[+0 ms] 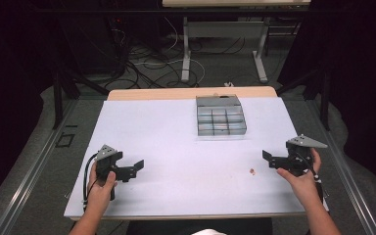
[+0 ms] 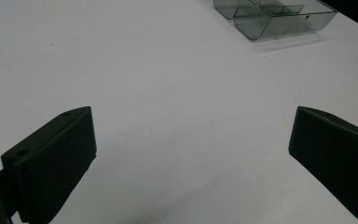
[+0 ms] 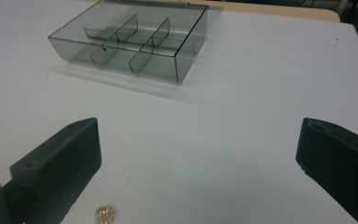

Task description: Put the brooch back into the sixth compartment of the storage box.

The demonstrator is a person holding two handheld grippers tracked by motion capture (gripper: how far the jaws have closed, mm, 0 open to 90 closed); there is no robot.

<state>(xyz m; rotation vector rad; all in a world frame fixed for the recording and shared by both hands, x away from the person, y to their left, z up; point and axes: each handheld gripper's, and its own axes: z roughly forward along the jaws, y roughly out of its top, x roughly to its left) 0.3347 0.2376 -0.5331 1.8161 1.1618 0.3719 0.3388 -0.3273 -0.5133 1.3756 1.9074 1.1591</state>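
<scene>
L. gripper (image 1: pixel 136 167) and r. gripper (image 1: pixel 268 157), each in a hand near the front corners of the white counter (image 1: pixel 176 147): jaws spread wide, nothing between them, neither touching an object. Small round gold-coloured piece (image 1: pixel 251 171) lies on the counter just beside the r. gripper. Clear grey compartment box (image 1: pixel 221 117) sits toward the far edge, well apart from both.

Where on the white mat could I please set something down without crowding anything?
The widest bare patch lies between the left gripper and the small gold piece. The mat's far left, beside the divided box, is bare too. Near the right gripper it is tighter.
</scene>
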